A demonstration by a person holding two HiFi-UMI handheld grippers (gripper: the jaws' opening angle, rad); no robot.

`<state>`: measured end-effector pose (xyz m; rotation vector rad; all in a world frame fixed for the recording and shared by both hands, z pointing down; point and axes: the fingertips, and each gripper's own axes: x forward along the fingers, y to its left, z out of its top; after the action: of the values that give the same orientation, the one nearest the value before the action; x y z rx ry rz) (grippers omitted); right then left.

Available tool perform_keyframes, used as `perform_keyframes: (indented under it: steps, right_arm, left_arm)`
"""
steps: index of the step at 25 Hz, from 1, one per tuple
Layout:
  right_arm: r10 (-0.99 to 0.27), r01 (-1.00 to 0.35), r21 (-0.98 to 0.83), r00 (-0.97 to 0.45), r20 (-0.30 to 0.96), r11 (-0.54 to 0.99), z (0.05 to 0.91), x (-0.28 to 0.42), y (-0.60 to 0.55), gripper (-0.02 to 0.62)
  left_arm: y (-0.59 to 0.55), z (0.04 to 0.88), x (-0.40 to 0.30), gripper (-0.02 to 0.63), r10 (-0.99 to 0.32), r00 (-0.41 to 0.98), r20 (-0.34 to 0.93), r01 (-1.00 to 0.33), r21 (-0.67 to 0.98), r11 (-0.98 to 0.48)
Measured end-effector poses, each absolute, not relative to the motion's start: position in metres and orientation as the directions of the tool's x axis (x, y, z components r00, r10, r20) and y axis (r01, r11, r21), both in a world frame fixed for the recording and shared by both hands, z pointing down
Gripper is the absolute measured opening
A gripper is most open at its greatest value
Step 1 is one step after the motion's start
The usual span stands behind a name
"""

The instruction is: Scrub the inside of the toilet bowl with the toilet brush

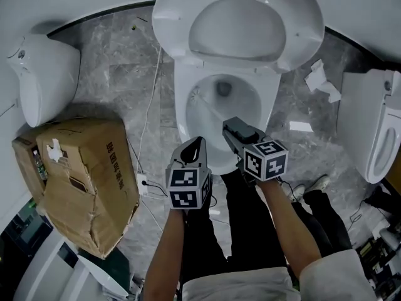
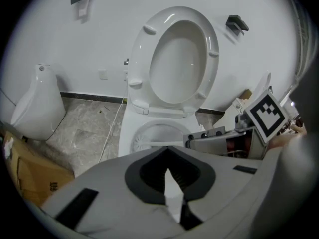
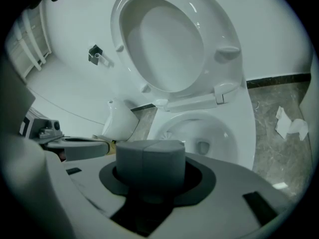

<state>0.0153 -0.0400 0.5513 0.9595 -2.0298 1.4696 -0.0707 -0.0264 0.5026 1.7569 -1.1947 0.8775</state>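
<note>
Both right gripper (image 1: 229, 127) jaws clamp the toilet brush (image 3: 149, 161) handle's end.

- toilet brush (image 1: 196, 96) head, ahead of right gripper (image 1: 229, 126): too small to tell whether its bristles touch the wall;
- handle's near end buried between that gripper's jaws;
- toilet bowl (image 1: 247, 102): near rim hidden beneath right gripper and left gripper (image 1: 198, 144);
- cardboard box (image 2: 35, 176), left of left gripper: cut off by the left gripper view's dark edge

White ceramic toilet bowl (image 1: 270, 115) stands open, seat (image 1: 172, 17) raised; slim white toilet brush (image 1: 198, 96) slants inside, bristles against the left inner wall.
</note>
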Motion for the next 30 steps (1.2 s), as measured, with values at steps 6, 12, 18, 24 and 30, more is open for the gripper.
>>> perform_keyframes:
  steps: [6, 12, 18, 24, 30]
  right_arm:
    - [-0.283, -0.747, -0.636, -0.664, 0.692, 0.196, 0.550, 0.026, -0.053, 0.196]
    - [-0.334, -0.752, -0.641, -0.650, 0.682, 0.156, 0.551, 0.042, -0.070, 0.195]
    - [-0.379, -0.775, -0.617, -0.617, 0.689, 0.140, 0.545, 0.063, -0.085, 0.193]
    - [-0.449, -0.805, -0.587, -0.556, 0.700, 0.081, 0.539, 0.085, -0.088, 0.192]
    - [-0.516, -0.856, -0.511, -0.473, 0.714, 0.078, 0.530, 0.101, -0.088, 0.192]
  left_arm:
    - [-0.041, 0.501, -0.054, 0.026, -0.407, 0.340, 0.848, -0.940, 0.301, -0.159]
    - [-0.039, 0.510, -0.042, 0.026, -0.383, 0.356, 0.852, -0.934, 0.307, -0.186]
    - [-0.043, 0.514, -0.024, 0.026, -0.361, 0.372, 0.855, -0.926, 0.315, -0.208]
    - [-0.055, 0.503, -0.009, 0.026, -0.371, 0.394, 0.841, -0.912, 0.310, -0.266]
    - [-0.048, 0.489, -0.005, 0.026, -0.390, 0.413, 0.823, -0.903, 0.313, -0.296]
